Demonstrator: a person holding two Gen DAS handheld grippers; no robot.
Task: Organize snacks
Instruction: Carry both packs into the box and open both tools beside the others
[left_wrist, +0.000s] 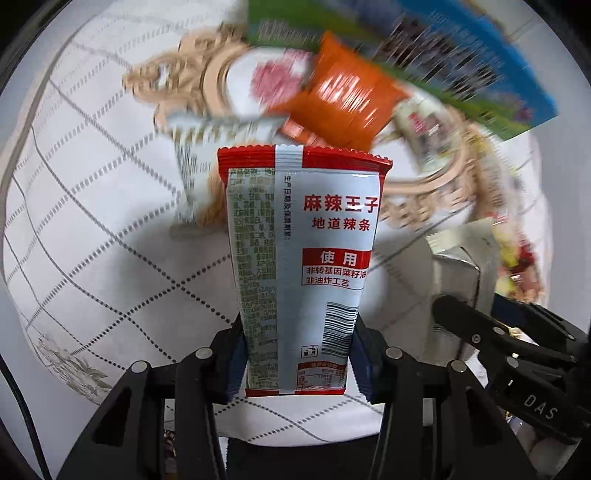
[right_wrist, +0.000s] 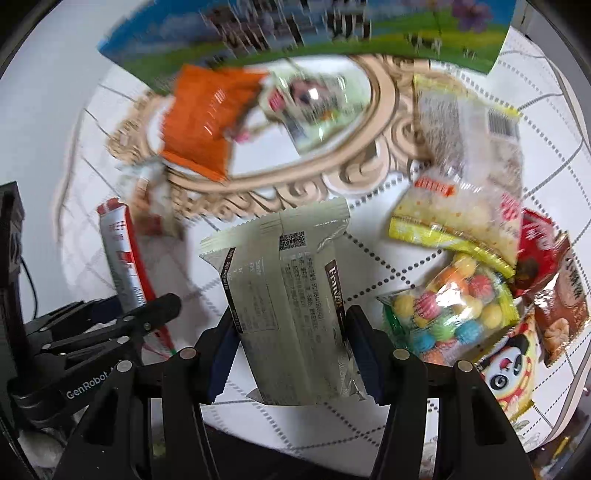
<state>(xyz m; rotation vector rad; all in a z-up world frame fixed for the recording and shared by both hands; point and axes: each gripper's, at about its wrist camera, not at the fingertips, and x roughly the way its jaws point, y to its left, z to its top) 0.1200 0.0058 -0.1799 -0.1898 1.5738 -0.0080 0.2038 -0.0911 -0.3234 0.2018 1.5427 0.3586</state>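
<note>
My left gripper (left_wrist: 297, 354) is shut on the lower end of a red-and-white spicy-strip packet (left_wrist: 306, 240), which stands up between the blue pads. My right gripper (right_wrist: 291, 350) is shut on a grey-beige wafer packet (right_wrist: 291, 295), held the same way. Each gripper shows in the other's view: the right gripper (left_wrist: 491, 325) at the right, the left gripper (right_wrist: 133, 306) at the lower left with its red-and-white packet (right_wrist: 122, 258). Beyond them lies an ornate beige tray (right_wrist: 384, 110) holding an orange packet (right_wrist: 207, 122) and a clear packet (right_wrist: 314, 99).
A blue-and-green carton (right_wrist: 295, 33) stands behind the tray. Loose snacks lie at the right on the white quilted cloth (right_wrist: 406, 266): a bag of coloured candy balls (right_wrist: 454, 310), a yellow-edged packet (right_wrist: 454, 214), a panda packet (right_wrist: 509, 373) and red and brown packets. A silver-white packet (left_wrist: 207, 147) lies near the tray.
</note>
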